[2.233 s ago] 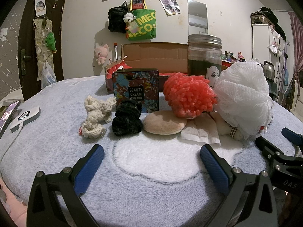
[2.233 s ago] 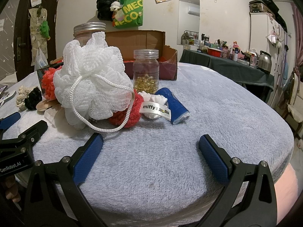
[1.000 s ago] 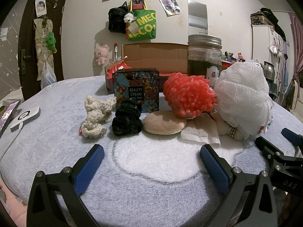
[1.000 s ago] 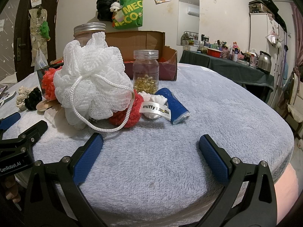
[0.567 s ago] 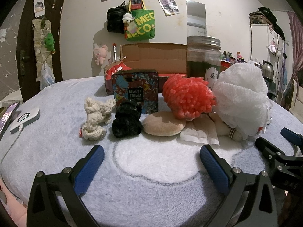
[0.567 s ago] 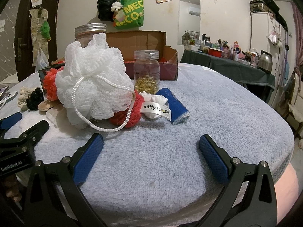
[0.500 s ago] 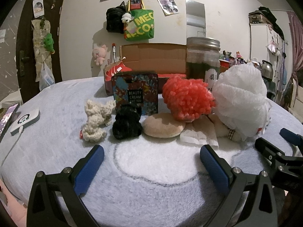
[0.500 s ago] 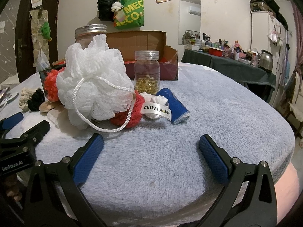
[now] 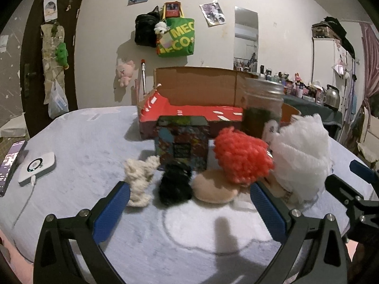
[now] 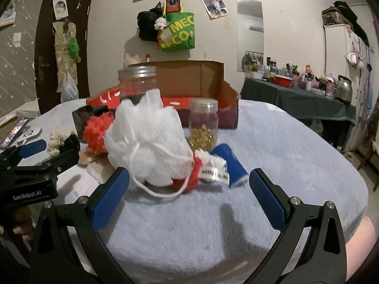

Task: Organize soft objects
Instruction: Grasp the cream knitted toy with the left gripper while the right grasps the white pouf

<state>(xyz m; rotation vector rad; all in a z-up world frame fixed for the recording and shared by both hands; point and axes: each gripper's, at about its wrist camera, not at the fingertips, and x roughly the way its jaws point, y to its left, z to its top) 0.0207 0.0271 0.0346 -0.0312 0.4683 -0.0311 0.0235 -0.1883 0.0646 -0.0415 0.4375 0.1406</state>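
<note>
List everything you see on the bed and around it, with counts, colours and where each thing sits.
Mesh pouf: 1, white, right of the row, rope loop in front.
Yarn ball: 1, red-orange, left of the pouf.
Puff: 1, beige, flat, front of the yarn ball.
Scrunchies: 2, black and cream, left end of the row.
Tin: 1, multicoloured, behind the scrunchies.
Jars: 2, large with dark contents, small with gold contents.
Roll: 1, blue, right of the pouf.
Box: 1, cardboard and red, open, at the back.
Tote: 1, green, on the wall.
Blanket: 1, grey.
Left tongs: open, empty.
Right tongs: open, empty.
</note>
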